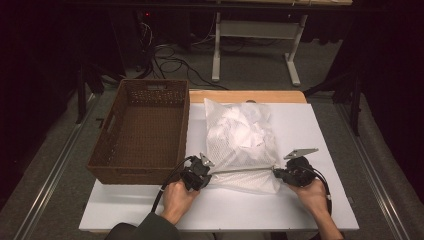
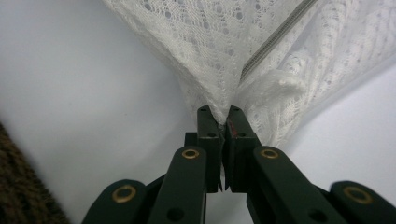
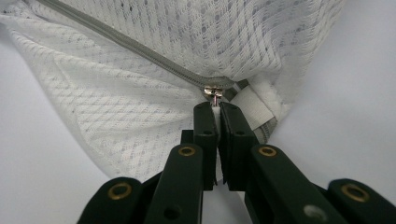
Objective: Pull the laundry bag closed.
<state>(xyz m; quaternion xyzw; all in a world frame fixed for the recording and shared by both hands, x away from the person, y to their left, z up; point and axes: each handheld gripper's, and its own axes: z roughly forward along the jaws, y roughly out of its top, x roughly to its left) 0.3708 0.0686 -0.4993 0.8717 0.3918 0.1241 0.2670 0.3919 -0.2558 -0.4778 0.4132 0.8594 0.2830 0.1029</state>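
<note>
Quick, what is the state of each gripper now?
Left gripper: closed, pinching a corner of the white mesh bag.
Right gripper: closed, holding the zipper pull of the bag.

Both forearms come in from the bottom edge of the high view, angled inward. The left hand [image 1: 176, 199] wraps the rear of the black two-jaw left gripper [image 1: 206, 175], wrist low, a dark sleeve showing at the forearm, and the gripper points right across the person's front. The right hand [image 1: 314, 195] grips the black two-jaw right gripper [image 1: 276, 173], which points left, so the two tips face each other, well apart. A black cable loops from each body. In the left gripper view the jaws are pinched together at the tips; the right pair looks the same, though a narrow slit shows lower down.
</note>
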